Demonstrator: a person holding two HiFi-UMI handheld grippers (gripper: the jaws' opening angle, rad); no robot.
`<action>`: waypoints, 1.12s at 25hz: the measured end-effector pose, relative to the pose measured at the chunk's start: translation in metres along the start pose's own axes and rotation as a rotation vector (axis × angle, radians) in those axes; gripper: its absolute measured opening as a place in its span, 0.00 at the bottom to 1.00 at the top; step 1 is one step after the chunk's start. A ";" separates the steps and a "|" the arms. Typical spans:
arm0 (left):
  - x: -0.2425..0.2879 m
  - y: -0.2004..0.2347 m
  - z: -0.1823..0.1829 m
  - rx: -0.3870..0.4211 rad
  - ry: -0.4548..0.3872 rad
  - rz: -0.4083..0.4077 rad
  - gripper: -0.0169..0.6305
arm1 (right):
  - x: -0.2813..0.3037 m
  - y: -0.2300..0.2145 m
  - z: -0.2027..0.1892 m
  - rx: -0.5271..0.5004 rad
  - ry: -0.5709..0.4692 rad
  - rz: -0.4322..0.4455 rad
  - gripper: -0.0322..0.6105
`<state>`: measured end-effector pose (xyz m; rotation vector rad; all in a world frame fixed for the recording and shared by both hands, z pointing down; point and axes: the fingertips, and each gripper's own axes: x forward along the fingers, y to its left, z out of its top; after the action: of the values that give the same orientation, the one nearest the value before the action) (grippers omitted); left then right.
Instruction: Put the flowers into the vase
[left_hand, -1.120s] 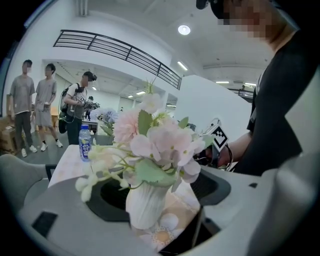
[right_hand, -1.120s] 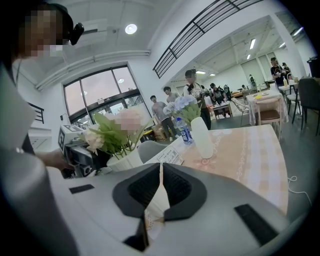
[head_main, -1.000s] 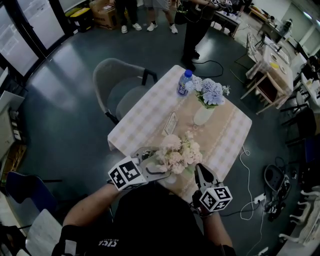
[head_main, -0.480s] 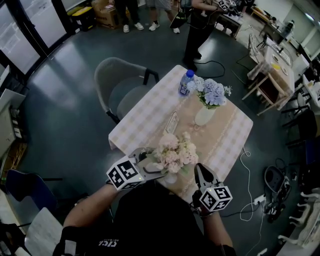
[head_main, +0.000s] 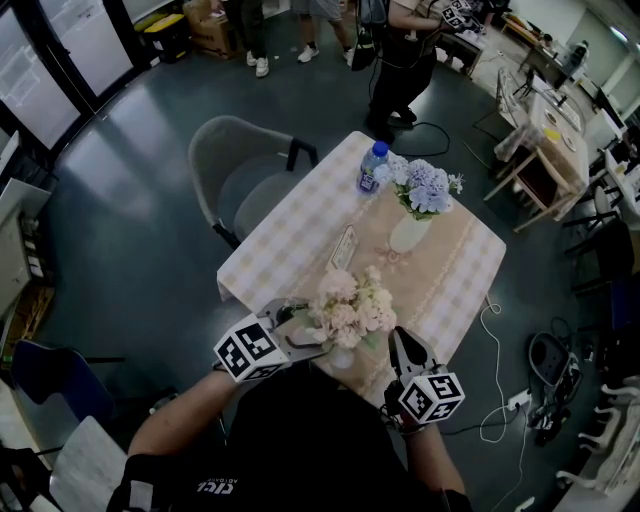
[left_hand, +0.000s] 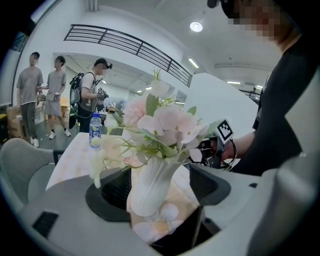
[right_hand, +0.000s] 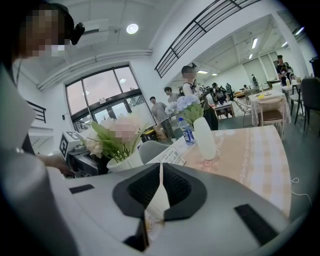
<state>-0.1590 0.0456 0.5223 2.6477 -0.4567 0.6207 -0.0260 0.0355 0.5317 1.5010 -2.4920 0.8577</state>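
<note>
Table (head_main: 285, 230), checked cloth, with a beige runner (head_main: 445, 265) laid from the near edge to the far edge.

Task items: pink flowers (left_hand: 165, 122) are in the white ribbed vase (left_hand: 149, 187), stems down in the neck and blooms spreading above the rim. The vase stands upright on the runner's near end, at the table's near edge, just in front of the person.

Left gripper (head_main: 306, 333): released. The jaws stand apart with the vase's lower body between them. Runner shows in the gap between the vase and the right-hand pad. The other pad is very close to the vase wall; contact cannot be told. The gripper comes in from the left side of the vase, pointing somewhat downward.

Right gripper (right_hand: 160, 186): clenched, jaws together with only a thin slit between them, nothing held. It sits at the near edge, to the right of the vase and apart from it.

Other items: a second white vase (head_main: 405, 232) with blue flowers (head_main: 421, 186) stands upright on the runner, toward the far edge. A water bottle (head_main: 370, 167) stands at the far corner, beside the blue blooms. A printed card (head_main: 342, 246) lies mid-table along the runner's left side. A grey chair (head_main: 235, 170) is drawn up at the left edge.
</note>
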 end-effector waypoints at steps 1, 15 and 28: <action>0.000 0.001 -0.001 -0.002 0.001 0.002 0.58 | 0.000 0.001 0.001 -0.001 -0.003 0.001 0.11; -0.009 0.016 -0.014 -0.074 -0.017 0.067 0.44 | -0.009 0.018 0.030 -0.006 -0.069 0.025 0.11; -0.052 0.061 0.006 -0.121 -0.163 0.235 0.09 | -0.014 0.030 0.053 -0.034 -0.111 0.039 0.11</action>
<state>-0.2248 0.0007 0.5100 2.5596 -0.8348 0.4303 -0.0347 0.0297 0.4703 1.5344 -2.6083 0.7527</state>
